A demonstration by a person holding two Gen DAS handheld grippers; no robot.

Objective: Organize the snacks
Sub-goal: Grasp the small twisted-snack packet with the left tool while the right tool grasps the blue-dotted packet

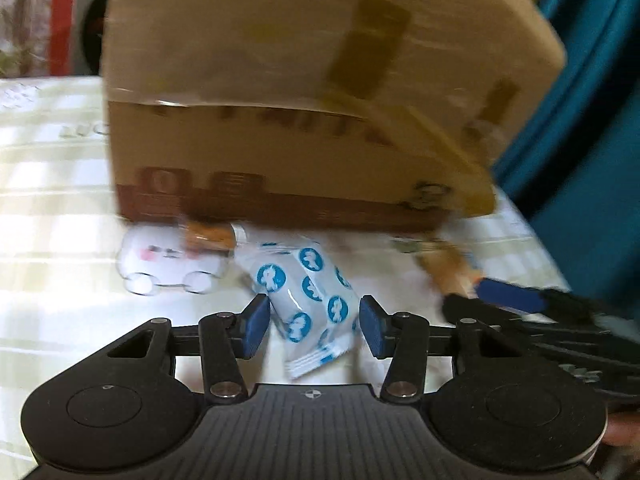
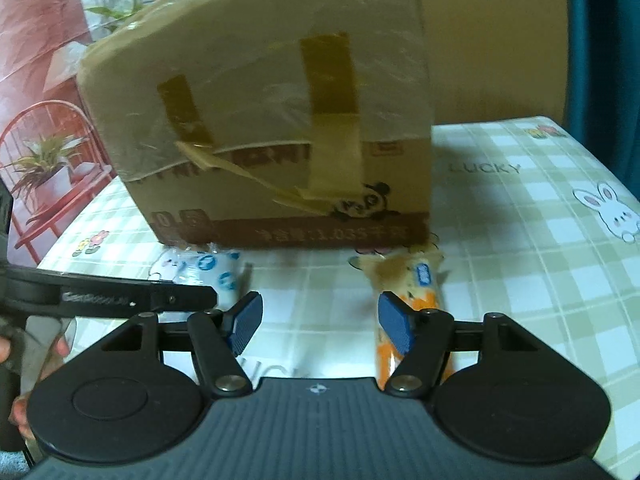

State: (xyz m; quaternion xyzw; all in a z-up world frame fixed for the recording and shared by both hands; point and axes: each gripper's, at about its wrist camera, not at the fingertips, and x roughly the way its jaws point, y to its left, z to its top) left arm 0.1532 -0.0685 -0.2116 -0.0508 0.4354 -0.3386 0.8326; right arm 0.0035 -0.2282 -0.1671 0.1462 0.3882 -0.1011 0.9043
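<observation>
A white snack packet with blue round prints [image 1: 310, 300] lies on the checked tablecloth, between the open fingers of my left gripper [image 1: 312, 326], which straddle it without touching. It also shows in the right wrist view [image 2: 218, 276]. An orange snack packet [image 2: 416, 292] lies in front of my right gripper [image 2: 320, 326], just past its right finger [image 2: 396, 326]; the gripper is open and empty. A second orange packet [image 1: 210, 236] lies at the foot of the cardboard box [image 1: 304, 92].
The taped cardboard box [image 2: 280, 120] stands close ahead on the checked tablecloth [image 2: 520, 248]. A teal curtain [image 1: 592, 120] hangs at the right. The other gripper [image 1: 540, 320] reaches in from the right, and it shows at the left in the right wrist view [image 2: 120, 300].
</observation>
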